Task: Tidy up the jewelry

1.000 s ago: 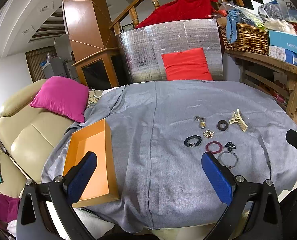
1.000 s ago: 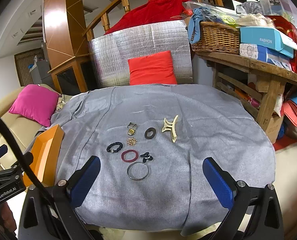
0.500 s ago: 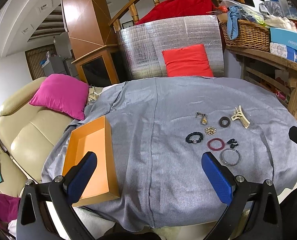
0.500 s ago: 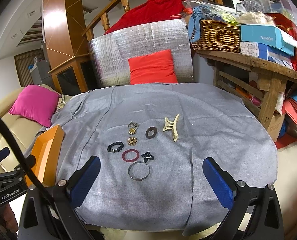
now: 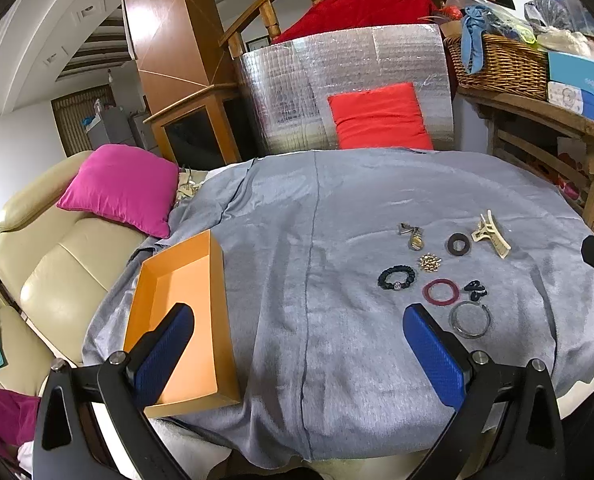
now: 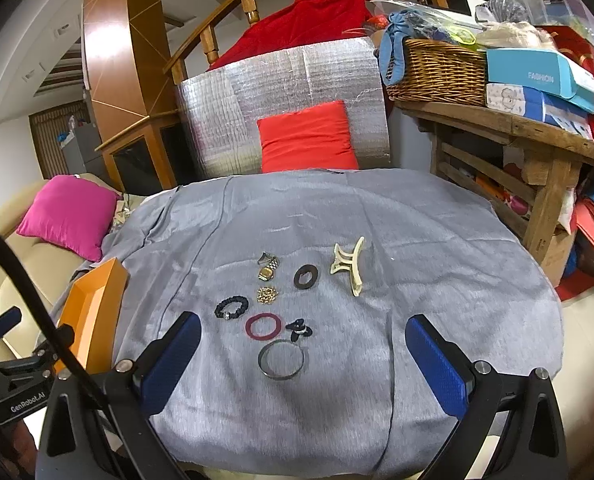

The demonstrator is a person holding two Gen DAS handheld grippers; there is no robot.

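Left wrist view: the left gripper (image 5: 297,344) is spread wide and carries nothing. An orange box (image 5: 213,276) lies just beyond its left finger (image 5: 165,356), open side up and bare inside, its long axis running away from the tool. The jewelry sits ahead and to the right on the grey cloth (image 5: 317,240): a clear bangle (image 5: 470,319) just beyond the right finger (image 5: 433,354), a maroon ring (image 5: 440,291) past it, a black scrunchie (image 5: 396,277) further left, and a cream hair claw (image 5: 491,234) farthest off.

Right wrist view: the right gripper (image 6: 299,354) is likewise wide and empty. Here the clear bangle (image 6: 281,359) lies flat between the two fingers, slightly left of centre, nearest of all. The maroon ring (image 6: 261,325) and a small black piece (image 6: 299,329) come next beyond it, then the black scrunchie (image 6: 231,306), a gold brooch (image 6: 267,294), a watch (image 6: 267,268), a dark ring (image 6: 306,276) and the cream hair claw (image 6: 349,265). The orange box (image 6: 93,304) stands well off to the left.

By my judgement the right gripper is better placed for the first pick, with the box nearer the left.
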